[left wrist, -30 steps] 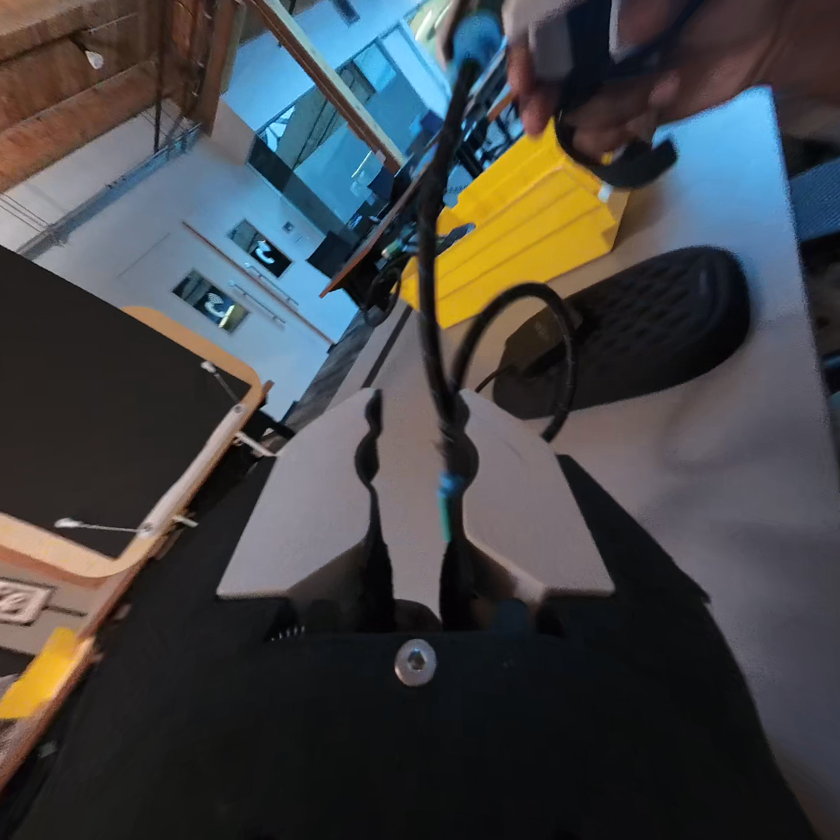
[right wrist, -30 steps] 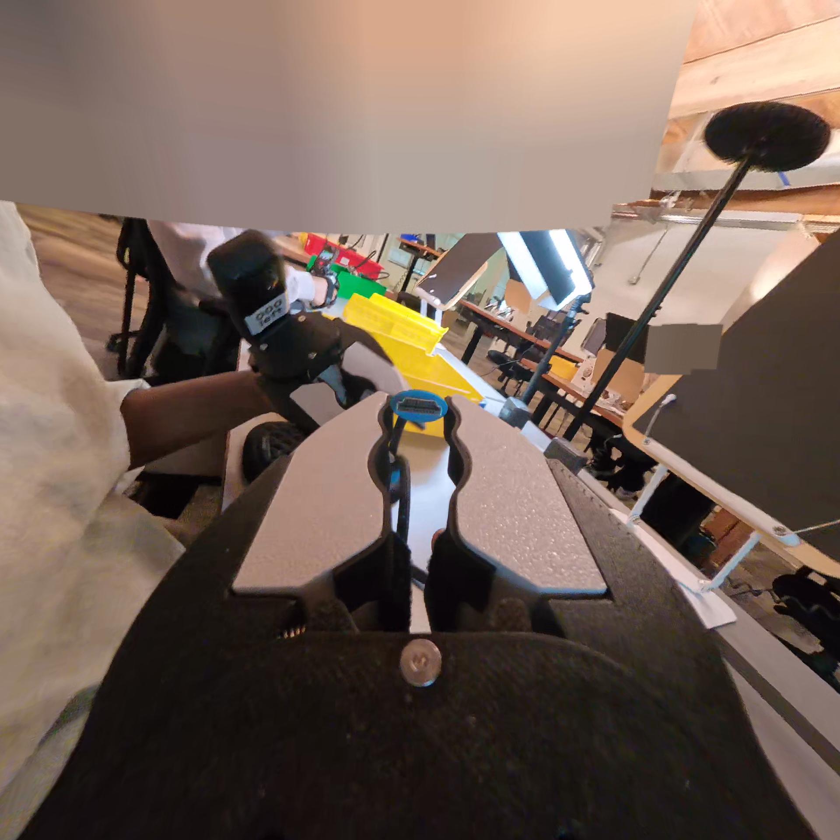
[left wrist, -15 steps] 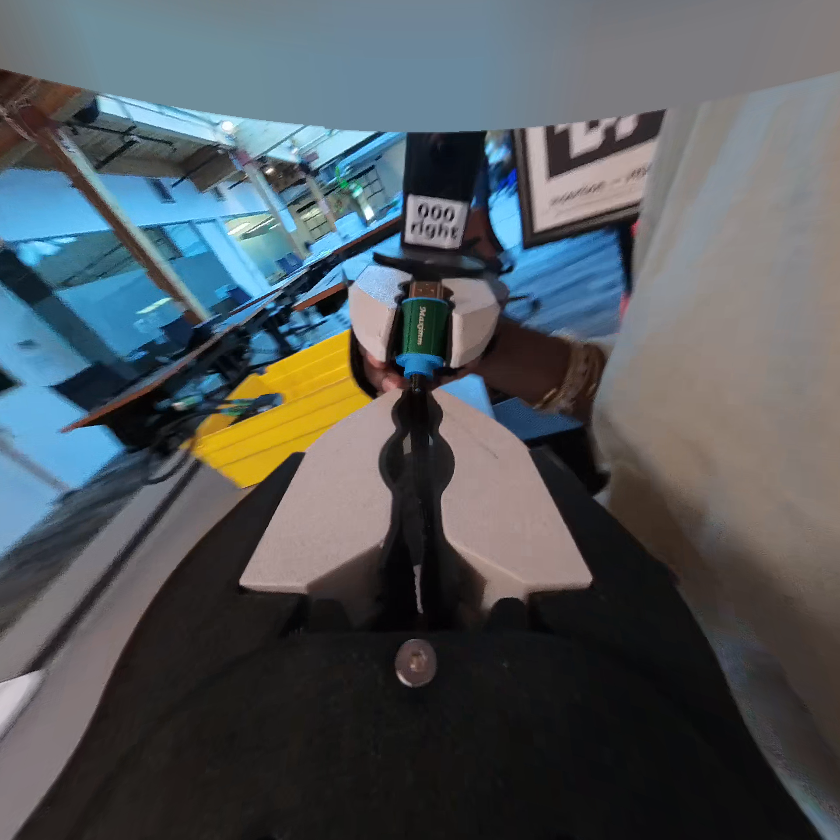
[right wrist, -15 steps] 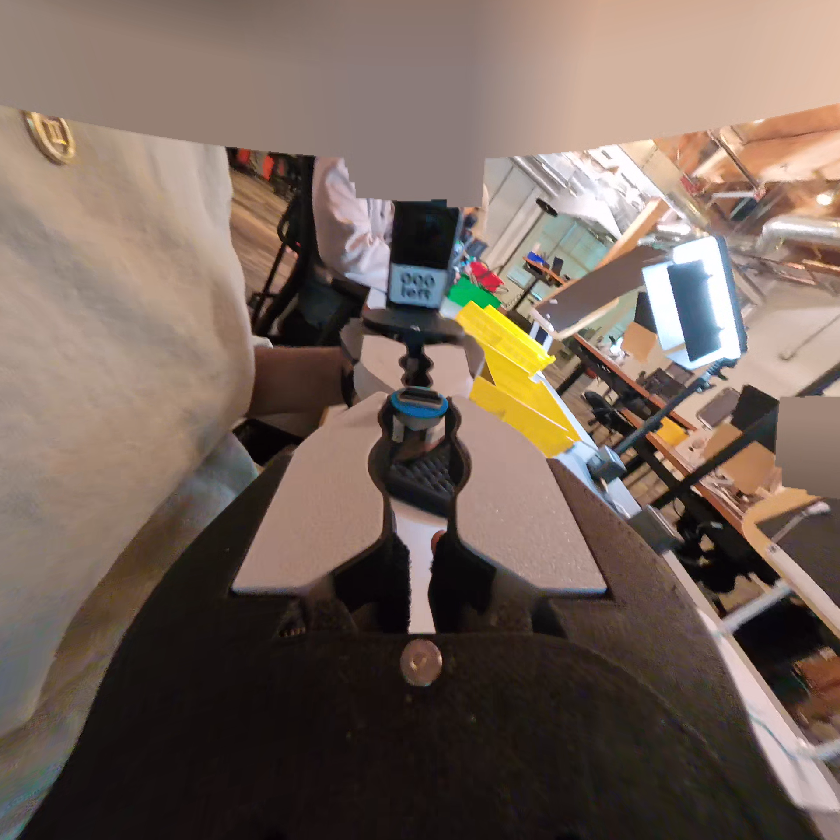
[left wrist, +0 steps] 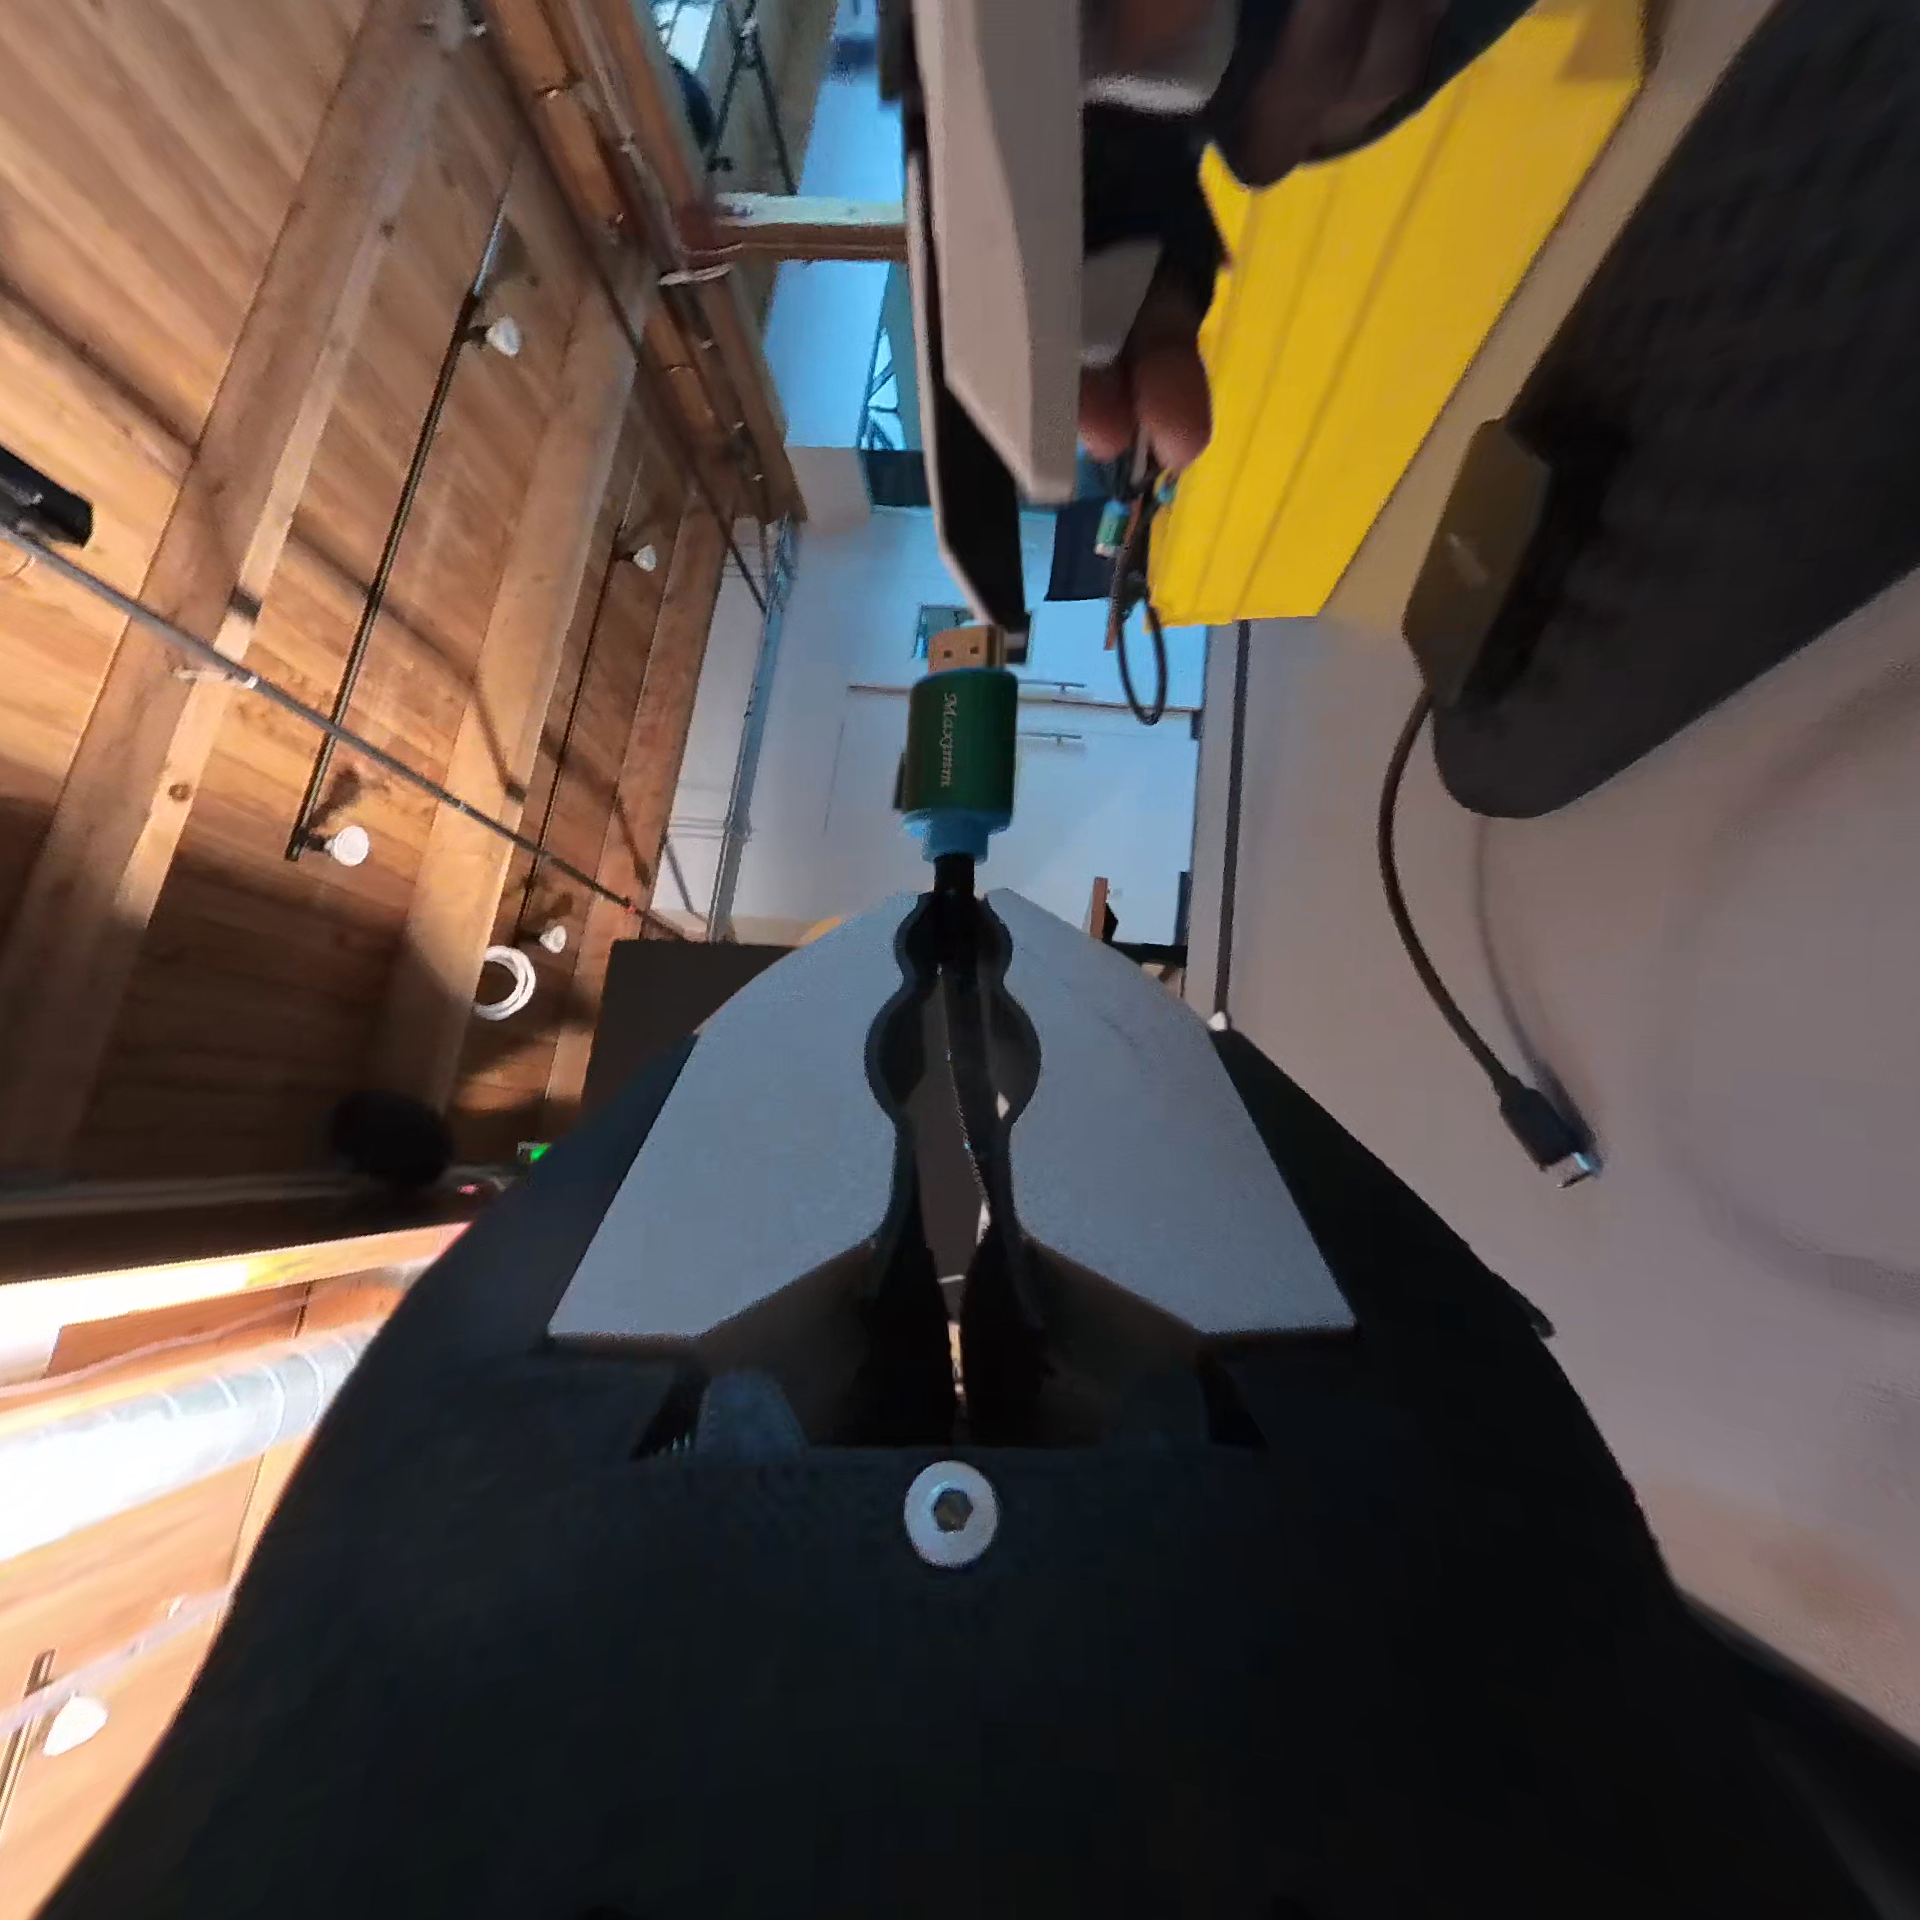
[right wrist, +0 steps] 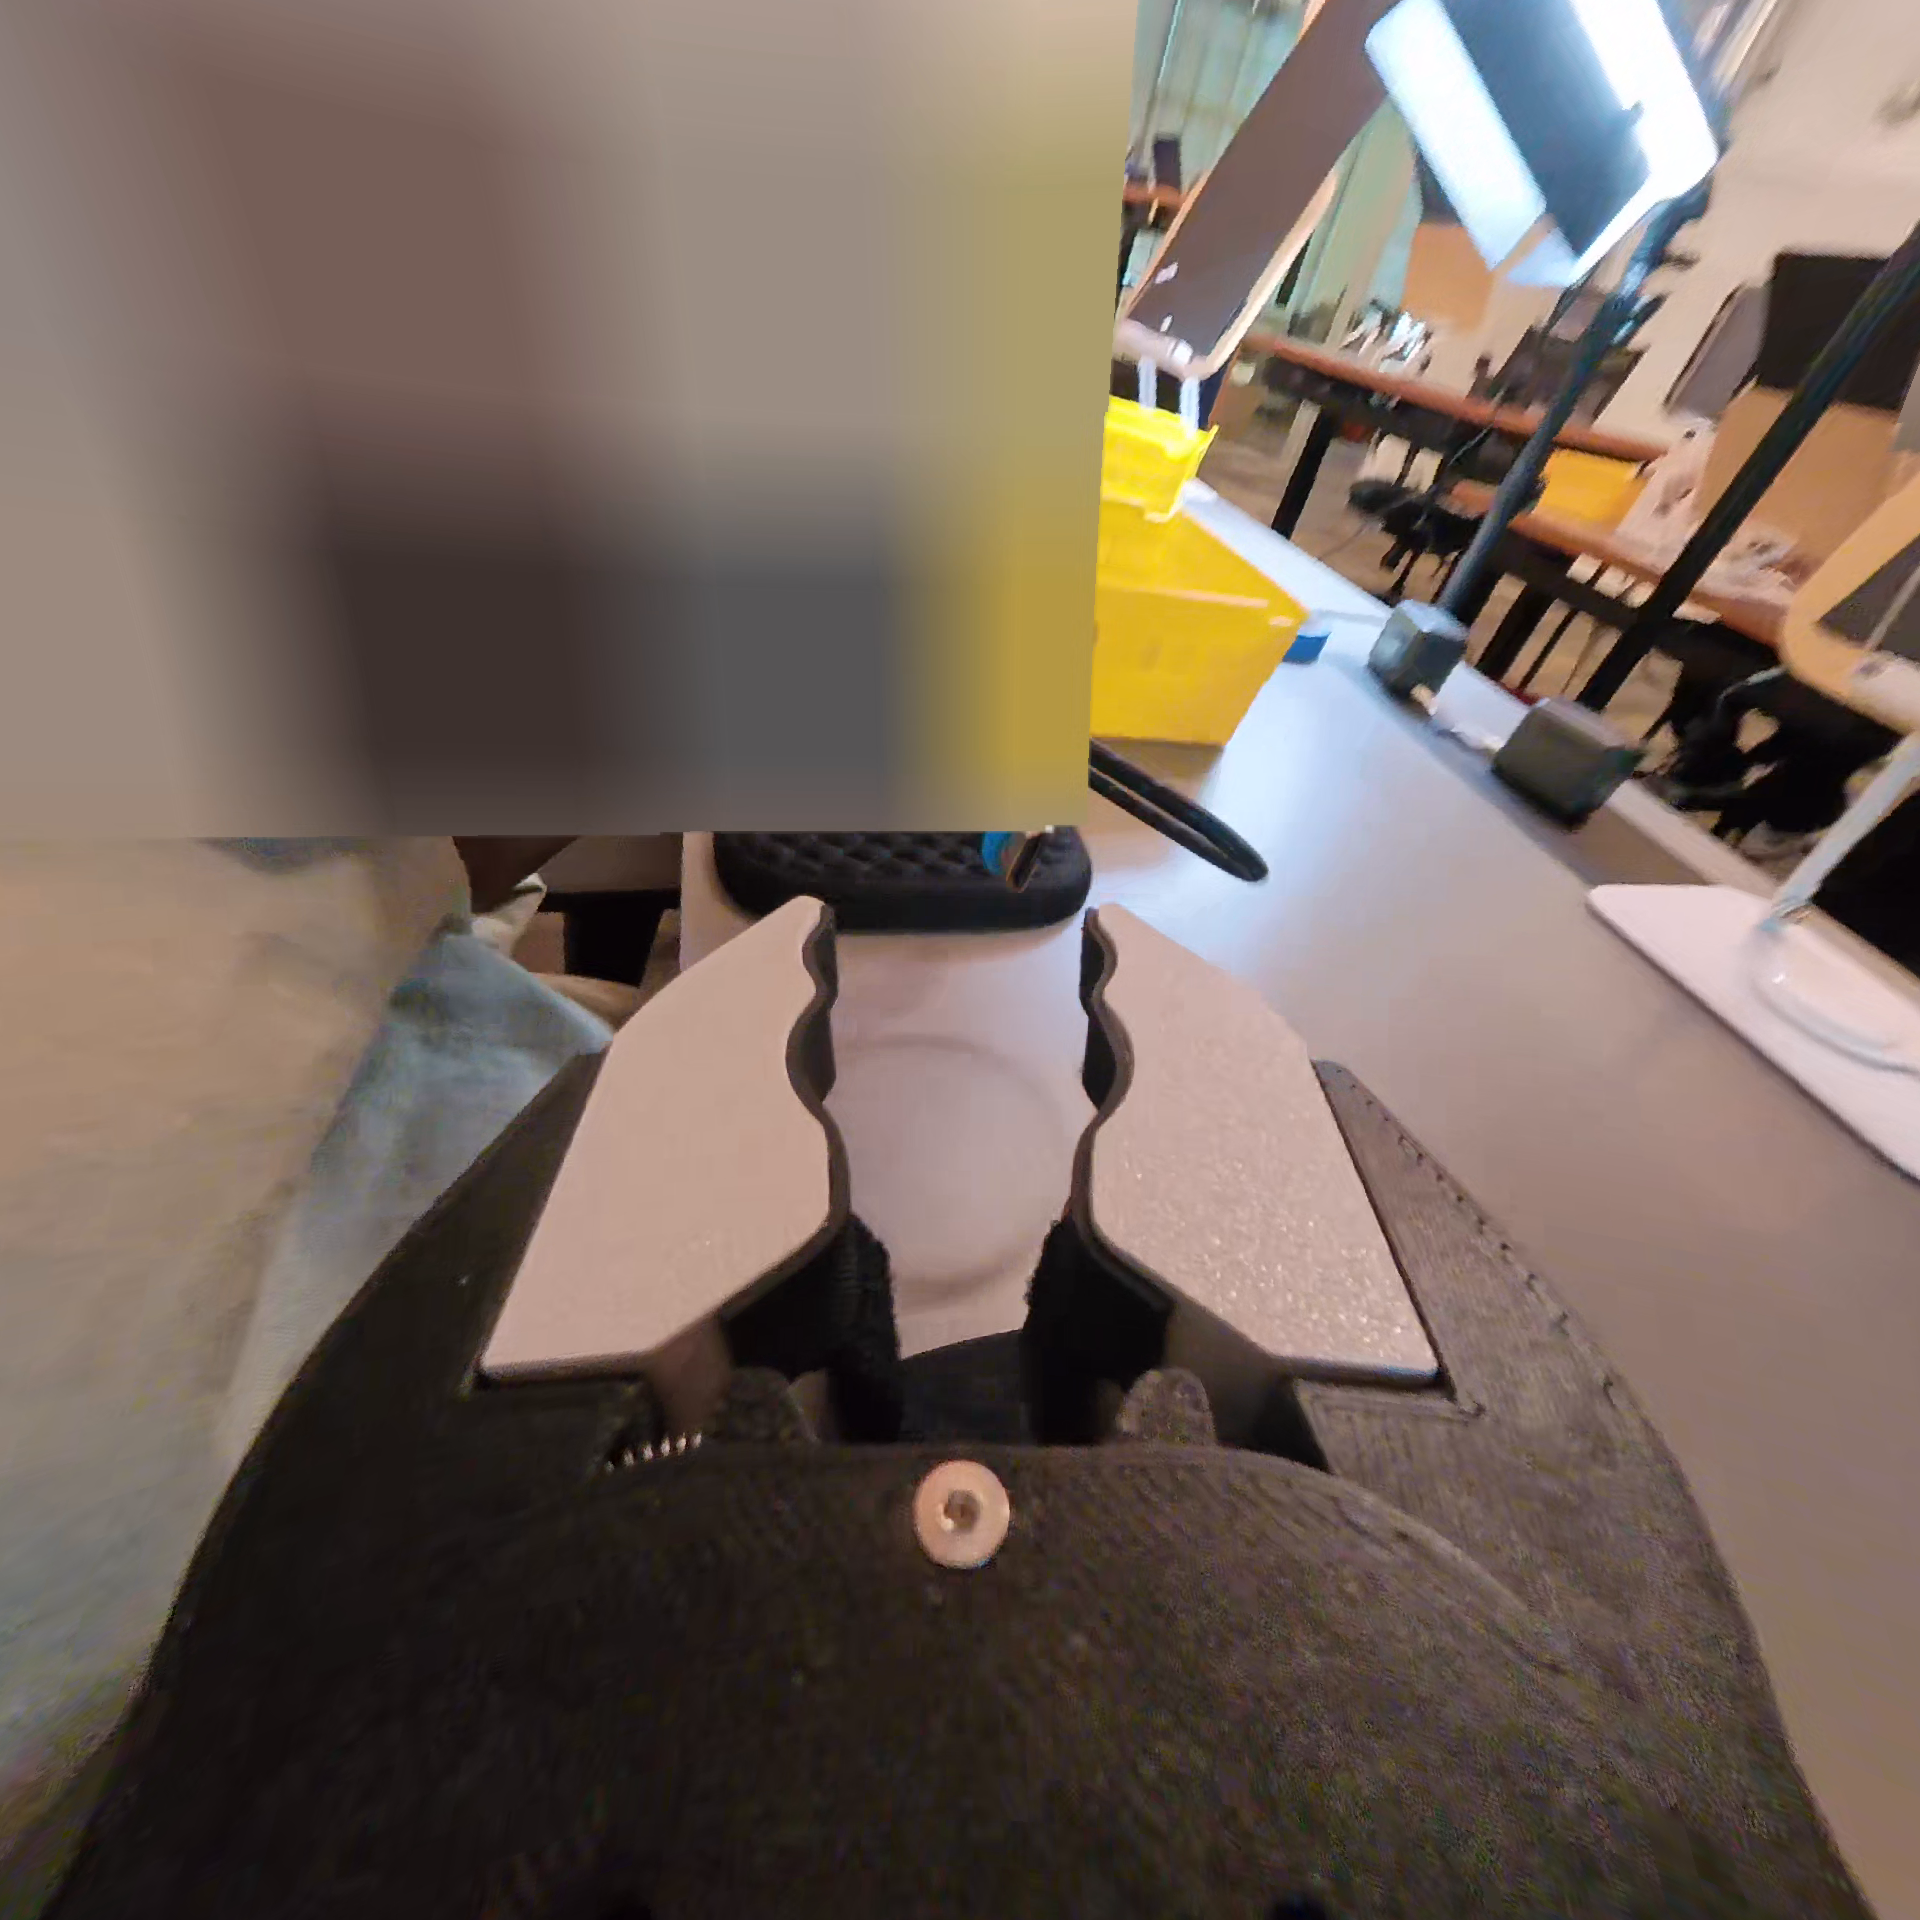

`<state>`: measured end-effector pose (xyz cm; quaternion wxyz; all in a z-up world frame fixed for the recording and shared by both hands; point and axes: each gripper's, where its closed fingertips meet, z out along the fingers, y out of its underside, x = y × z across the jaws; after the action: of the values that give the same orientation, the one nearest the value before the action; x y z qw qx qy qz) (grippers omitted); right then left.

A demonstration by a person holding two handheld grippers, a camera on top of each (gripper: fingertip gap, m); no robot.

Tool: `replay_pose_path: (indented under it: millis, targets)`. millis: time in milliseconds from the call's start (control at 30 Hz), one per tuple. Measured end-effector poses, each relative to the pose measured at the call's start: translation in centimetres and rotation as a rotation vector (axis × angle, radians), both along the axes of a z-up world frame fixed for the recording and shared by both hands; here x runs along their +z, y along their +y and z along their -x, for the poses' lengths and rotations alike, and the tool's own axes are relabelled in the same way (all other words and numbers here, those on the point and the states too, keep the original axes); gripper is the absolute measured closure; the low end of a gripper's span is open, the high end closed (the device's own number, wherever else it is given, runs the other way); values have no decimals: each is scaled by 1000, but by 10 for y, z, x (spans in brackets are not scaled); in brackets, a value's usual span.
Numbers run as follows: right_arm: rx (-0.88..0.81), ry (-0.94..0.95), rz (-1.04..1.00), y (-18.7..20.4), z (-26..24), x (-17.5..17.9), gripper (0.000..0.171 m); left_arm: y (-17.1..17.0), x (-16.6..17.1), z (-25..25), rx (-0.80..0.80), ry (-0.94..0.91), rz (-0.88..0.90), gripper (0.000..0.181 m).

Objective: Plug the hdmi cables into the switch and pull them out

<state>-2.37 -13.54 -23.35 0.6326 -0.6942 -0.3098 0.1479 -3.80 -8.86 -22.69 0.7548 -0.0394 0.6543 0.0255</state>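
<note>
In the left wrist view my left gripper (left wrist: 951, 904) is shut on a black HDMI cable just behind its green plug (left wrist: 956, 748). The plug has a blue collar and a gold tip and points forward in the air. Part of the right gripper, with a hand on it, shows blurred above the plug (left wrist: 987, 260). The dark switch box (left wrist: 1475, 561) lies on a black mesh pad (left wrist: 1714, 395) to the right. My right gripper (right wrist: 956, 925) is open and empty, low over the table near the pad (right wrist: 904, 883). A blue-collared plug end (right wrist: 1003, 852) shows on the pad.
A yellow bin (left wrist: 1351, 312) stands beyond the pad and also shows in the right wrist view (right wrist: 1174, 623). A thin black cable with a small plug (left wrist: 1548, 1138) trails from the switch over the grey table (left wrist: 1610, 1351). A black cable loop (right wrist: 1184, 821), dark blocks (right wrist: 1558, 748) and a white stand base (right wrist: 1766, 1018) are on the right.
My right gripper let go of the green plug, opened and dropped toward the table. My left gripper kept hold of the cable and swung round, away from the person.
</note>
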Motion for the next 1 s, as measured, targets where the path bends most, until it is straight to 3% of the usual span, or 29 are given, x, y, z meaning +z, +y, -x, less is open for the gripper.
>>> replay_pose_path:
  millis: [133, 267, 467, 567, 667, 767, 900, 1000]
  targets:
    - [28, 45, 102, 11, 12, -13, 128, -7, -8, -4, -32, 36, -8, 175]
    - [66, 105, 141, 13, 19, -14, 157, -4, -11, -4, -24, 48, -6, 175]
    - [33, 26, 23, 17, 19, -7, 159, -3, -6, -3, -45, 23, 66, 175]
    - [-38, -168, -111, 19, 17, -4, 159, -5, -6, -3, -123, 56, 258, 163]
    - [-99, -584, -254, 20, 16, -15, 160, -7, -16, -4, -206, 174, 495, 148]
    - [-122, -881, -290, 24, 16, -29, 160, -21, -32, -3, -335, 272, 543, 159]
    - [-123, -1046, -282, 29, 13, -44, 160, -24, -47, -8, -344, 308, 505, 164]
    - [-74, -1014, -290, 23, 16, -45, 160, -18, -52, -12, -316, 303, 509, 155]
